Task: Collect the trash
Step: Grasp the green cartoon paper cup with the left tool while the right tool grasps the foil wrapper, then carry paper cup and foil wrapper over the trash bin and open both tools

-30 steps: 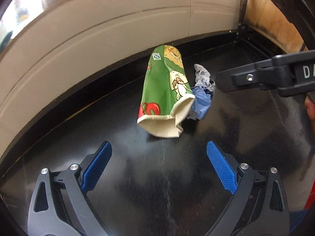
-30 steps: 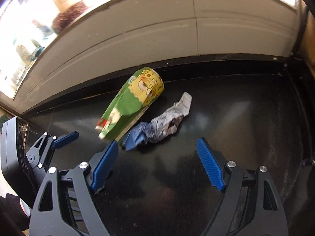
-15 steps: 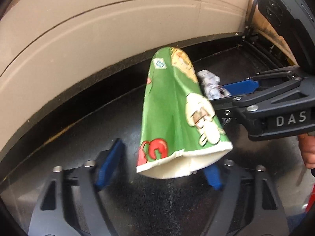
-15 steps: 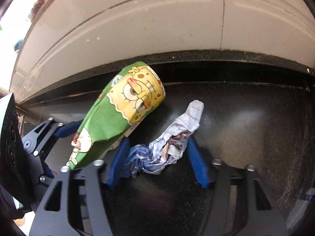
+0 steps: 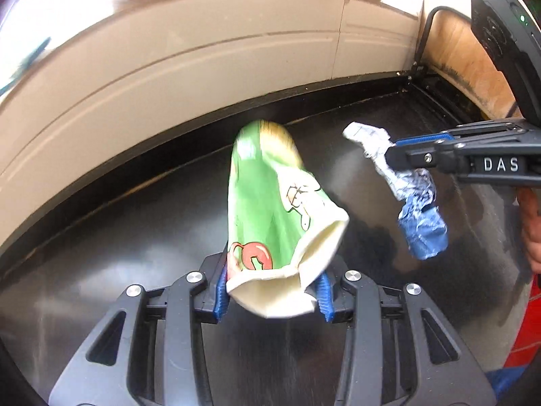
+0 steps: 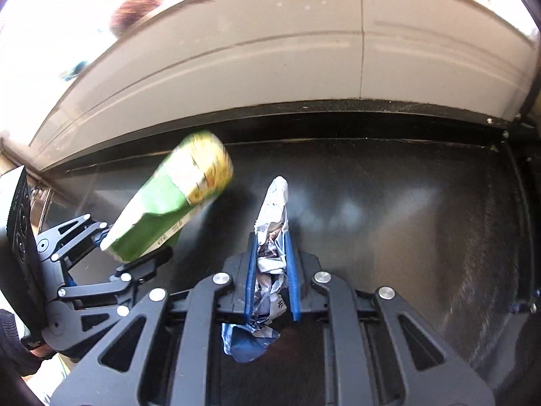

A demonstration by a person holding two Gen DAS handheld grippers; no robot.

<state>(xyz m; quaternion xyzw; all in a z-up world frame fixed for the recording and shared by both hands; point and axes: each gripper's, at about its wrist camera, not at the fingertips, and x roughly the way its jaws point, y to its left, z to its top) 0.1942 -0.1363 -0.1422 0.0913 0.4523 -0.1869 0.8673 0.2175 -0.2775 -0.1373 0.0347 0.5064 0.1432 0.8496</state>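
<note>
Green cartoon-printed paper cup (image 5: 270,209), crushed flat at its open mouth, sits pinched between the blue pads (image 5: 221,291) of the left gripper (image 5: 272,292), whose jaws have just been closing onto it; the cup's white rim is nearest the camera and its closed end points away toward the far wall, clear of the black tabletop (image 5: 135,237). To its right in the left wrist view, the right gripper (image 5: 394,150) reaches in from the right edge, clamped on a crumpled wrapper (image 5: 416,199), silver at its far end and blue at its near end, which hangs below the jaws above the dark surface. A bare hand (image 5: 531,230) shows behind that gripper at the frame's right edge. From the right wrist view the same wrapper (image 6: 270,257) is squeezed tight between the two blue pads (image 6: 292,280) of the right gripper (image 6: 270,280), its jaws having just closed; the silver tip sticks out toward the far side and the blue end bunches near the camera. The cup (image 6: 172,199) appears to the left, blurred, held up by the left gripper (image 6: 111,240). A beige panelled wall (image 6: 270,50) borders the tabletop's far edge
</note>
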